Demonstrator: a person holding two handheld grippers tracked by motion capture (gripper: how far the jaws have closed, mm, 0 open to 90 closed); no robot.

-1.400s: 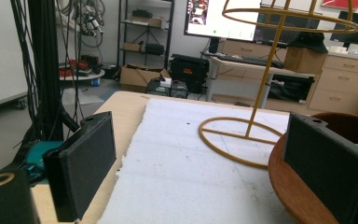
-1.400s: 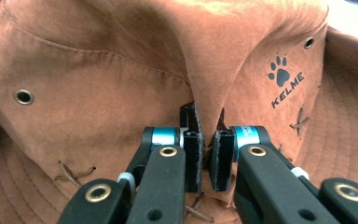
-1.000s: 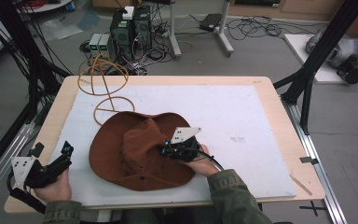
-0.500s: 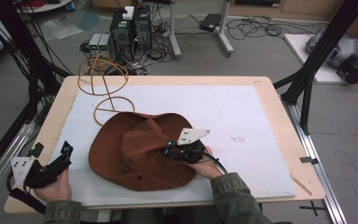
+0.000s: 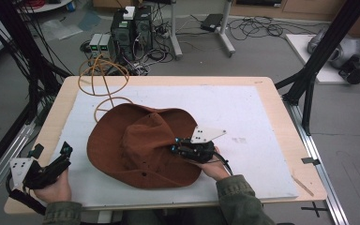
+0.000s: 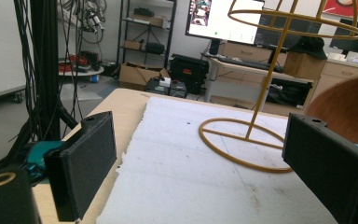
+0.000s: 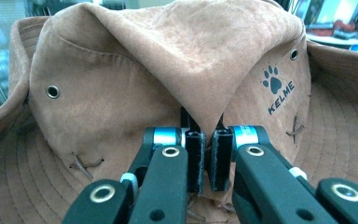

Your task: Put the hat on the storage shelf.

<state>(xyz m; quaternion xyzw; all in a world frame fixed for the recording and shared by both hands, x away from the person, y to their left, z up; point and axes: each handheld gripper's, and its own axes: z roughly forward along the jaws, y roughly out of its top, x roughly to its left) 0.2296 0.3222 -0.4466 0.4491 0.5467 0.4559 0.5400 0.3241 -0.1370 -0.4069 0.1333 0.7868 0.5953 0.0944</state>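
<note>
— looking at the right claw (image 7: 204, 161), why was it set so low on the brown hat (image 5: 140, 140)?

— i think it wanted a fold of the crown. in the right gripper view its two jaws were clenched together on a ridge of the suede, just under the place where the crown makes a pleat. a pinch on such a fold gives a good hold on soft cloth; the flat brim would slip more easily, in my opinion.

— and where was the hat?

— it lay on the white sheet (image 5: 243, 112) over the wooden surface (image 5: 281, 117), a little left of the middle, with the brim spread flat. the yellow wire stand (image 5: 104, 77) stood behind it, near the far left corner, probably the place for the hat.

— what did the left claw (image 5: 51, 161) do?

— it waited at the near left corner, well apart from the hat. its jaws were wide and released, with nothing between them; in the left gripper view one saw the stand's ring base (image 6: 242, 142) between them, farther off.

— what was not clear?

— how much cloth was inside the right claw, because the jaws hid it. the hat's inside was not visible. the top of the stand was cut off in the left gripper view, and the paw logo (image 7: 275, 88) was readable, but the small stitches beside it were hard to make out.
</note>
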